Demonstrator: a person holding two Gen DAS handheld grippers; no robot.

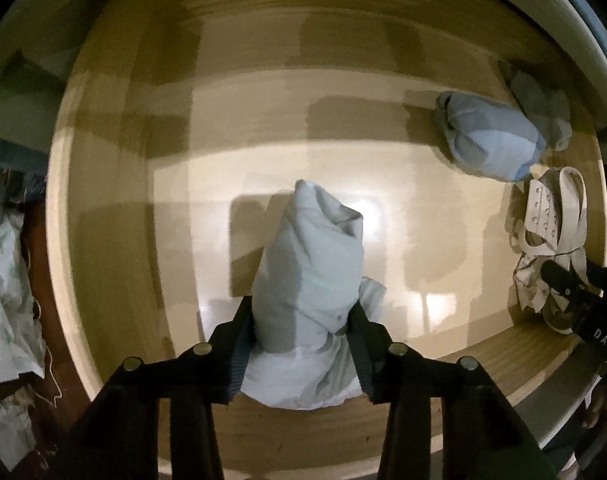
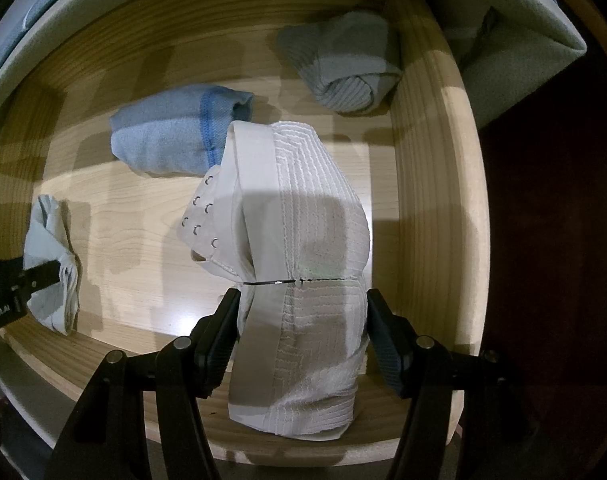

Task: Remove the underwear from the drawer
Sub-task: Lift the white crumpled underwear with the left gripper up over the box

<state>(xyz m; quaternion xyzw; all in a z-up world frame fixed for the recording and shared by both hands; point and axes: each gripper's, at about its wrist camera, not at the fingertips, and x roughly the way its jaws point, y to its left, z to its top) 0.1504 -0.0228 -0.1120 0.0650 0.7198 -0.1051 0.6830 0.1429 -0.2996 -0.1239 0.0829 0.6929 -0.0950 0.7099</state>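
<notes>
My left gripper is shut on a pale blue-grey folded underwear piece and holds it above the wooden drawer's floor. My right gripper is shut on a white bra with hook-and-eye fastening, over the drawer's right part. In the right wrist view the left gripper shows at the left edge with the pale piece. In the left wrist view the right gripper shows at the right edge with the bra.
A rolled blue piece and a grey rolled piece lie toward the drawer's back. The drawer's wooden walls ring the space. Crumpled pale cloth lies outside the drawer at left.
</notes>
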